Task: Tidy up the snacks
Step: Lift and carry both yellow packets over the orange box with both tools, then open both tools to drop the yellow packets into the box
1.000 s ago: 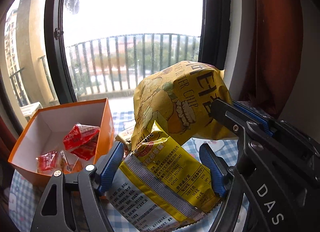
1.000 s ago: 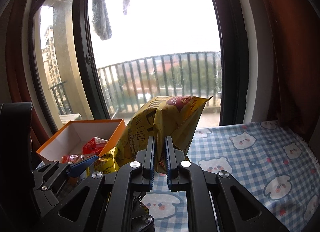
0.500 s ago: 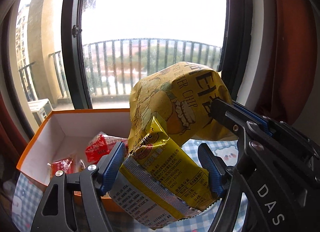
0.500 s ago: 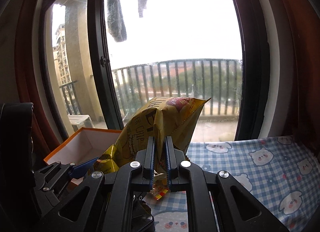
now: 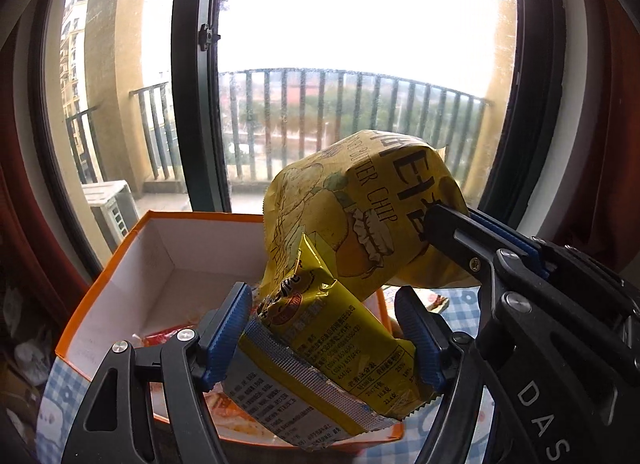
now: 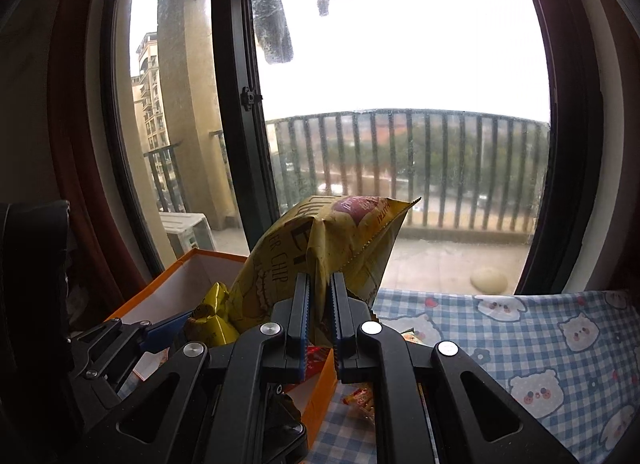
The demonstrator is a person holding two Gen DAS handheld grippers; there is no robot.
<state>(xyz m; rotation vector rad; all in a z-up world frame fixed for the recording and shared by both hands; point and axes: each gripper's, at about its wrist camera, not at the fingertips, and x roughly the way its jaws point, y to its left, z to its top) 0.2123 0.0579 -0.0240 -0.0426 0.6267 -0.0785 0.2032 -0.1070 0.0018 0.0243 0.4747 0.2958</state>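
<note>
My left gripper [image 5: 326,330] is shut on a small yellow snack packet [image 5: 316,340], its blue pads against both sides. The packet hangs over the open orange box [image 5: 160,219], which has white inner walls and red packets [image 5: 160,338] on its floor. My right gripper [image 6: 320,288] is shut on a fold of a large yellow chip bag [image 6: 320,240]. That bag [image 5: 360,215] stands puffed just behind the small packet, above the box's right side. The small packet [image 6: 212,320] and the box [image 6: 168,284] also show at the lower left of the right wrist view.
The blue checked tablecloth [image 6: 520,344] with bear prints spreads to the right of the box. Loose snack wrappers [image 6: 360,396] lie on it beside the box's right wall. A black-framed window [image 5: 200,103] closes off the back, and a dark red curtain [image 5: 600,143] hangs at right.
Both grippers have carried their bags to the left. The orange box, earlier off to the left, now lies right under the small packet. Neither grip has changed.
</note>
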